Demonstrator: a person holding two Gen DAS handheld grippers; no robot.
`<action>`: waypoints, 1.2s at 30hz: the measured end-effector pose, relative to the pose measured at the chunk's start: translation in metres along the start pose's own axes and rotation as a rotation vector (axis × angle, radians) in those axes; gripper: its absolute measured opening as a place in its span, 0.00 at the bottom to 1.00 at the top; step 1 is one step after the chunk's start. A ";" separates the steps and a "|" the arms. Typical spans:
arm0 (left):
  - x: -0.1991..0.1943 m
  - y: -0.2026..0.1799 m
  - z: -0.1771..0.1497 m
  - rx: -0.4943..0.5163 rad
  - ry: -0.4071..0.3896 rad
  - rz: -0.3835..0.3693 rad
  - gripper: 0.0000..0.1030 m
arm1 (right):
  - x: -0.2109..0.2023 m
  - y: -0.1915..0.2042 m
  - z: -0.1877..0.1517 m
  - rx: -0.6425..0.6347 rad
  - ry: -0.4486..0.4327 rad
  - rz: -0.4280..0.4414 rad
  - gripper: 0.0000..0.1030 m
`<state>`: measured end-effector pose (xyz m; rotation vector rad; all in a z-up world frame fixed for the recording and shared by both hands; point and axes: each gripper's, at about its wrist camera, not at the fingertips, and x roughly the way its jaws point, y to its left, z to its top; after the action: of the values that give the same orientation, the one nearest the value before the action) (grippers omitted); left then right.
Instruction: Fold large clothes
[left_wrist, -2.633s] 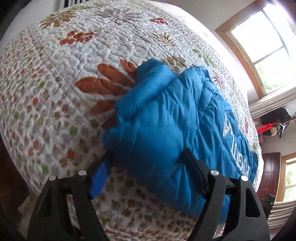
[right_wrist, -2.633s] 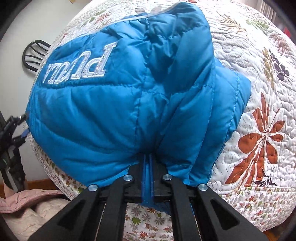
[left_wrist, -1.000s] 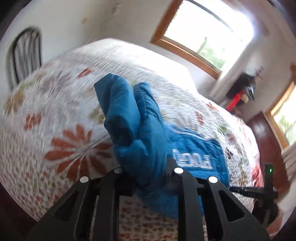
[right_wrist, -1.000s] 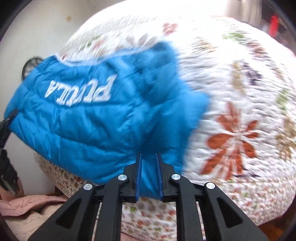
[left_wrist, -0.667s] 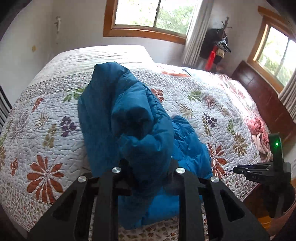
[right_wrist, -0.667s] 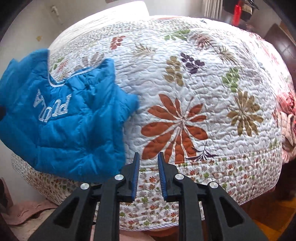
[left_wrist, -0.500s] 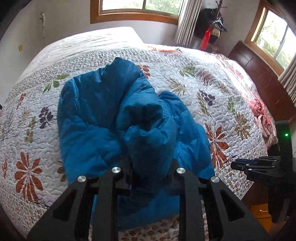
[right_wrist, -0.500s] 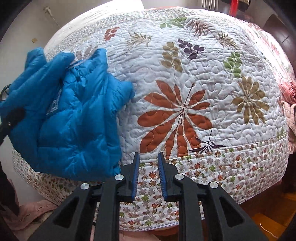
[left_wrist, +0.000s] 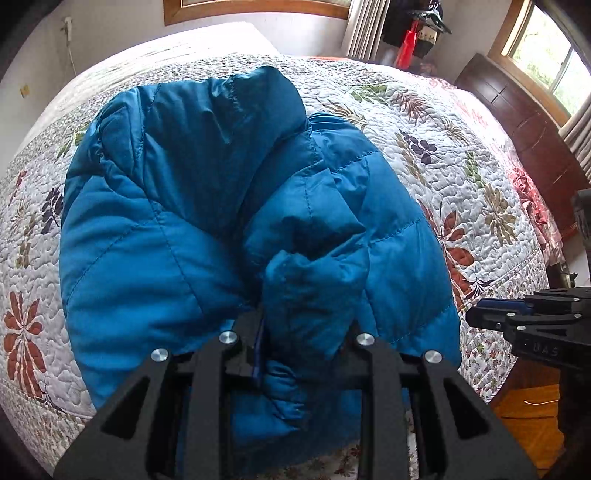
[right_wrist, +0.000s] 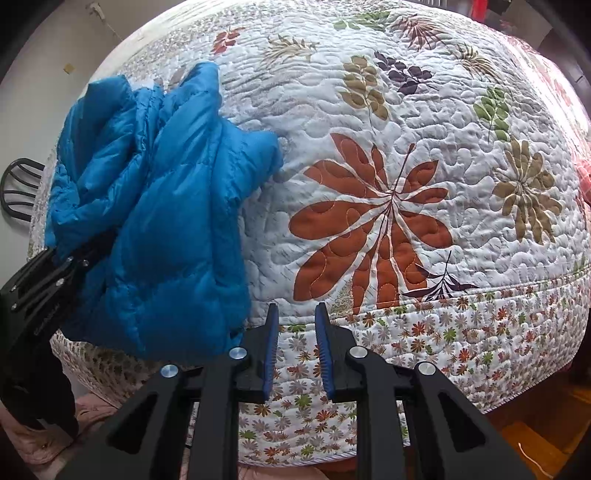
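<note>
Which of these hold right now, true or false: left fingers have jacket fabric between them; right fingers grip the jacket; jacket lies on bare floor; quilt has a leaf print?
1. The left gripper has blue jacket fabric between its fingers: true; its jaws are opening.
2. The right gripper grips the jacket: false; nothing is between its fingers.
3. The jacket lies on bare floor: false; it lies bunched on the quilt.
4. The quilt has a leaf print: true.

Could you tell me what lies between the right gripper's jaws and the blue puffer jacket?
In the right wrist view, only floral quilt separates the empty right gripper from the blue puffer jacket.
</note>
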<state>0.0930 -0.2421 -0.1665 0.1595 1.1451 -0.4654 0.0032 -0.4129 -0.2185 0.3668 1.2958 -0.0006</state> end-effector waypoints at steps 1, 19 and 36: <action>0.000 0.001 0.000 -0.001 0.000 -0.002 0.24 | 0.003 0.002 0.001 -0.002 0.006 -0.001 0.20; -0.024 0.005 0.004 -0.023 0.004 -0.037 0.35 | -0.002 0.026 0.007 -0.033 -0.002 -0.019 0.20; -0.114 0.094 0.023 -0.299 -0.036 0.150 0.63 | -0.089 0.107 0.033 -0.223 -0.126 0.041 0.62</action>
<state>0.1157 -0.1352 -0.0646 -0.0234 1.1443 -0.1600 0.0312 -0.3386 -0.0988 0.1989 1.1497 0.1520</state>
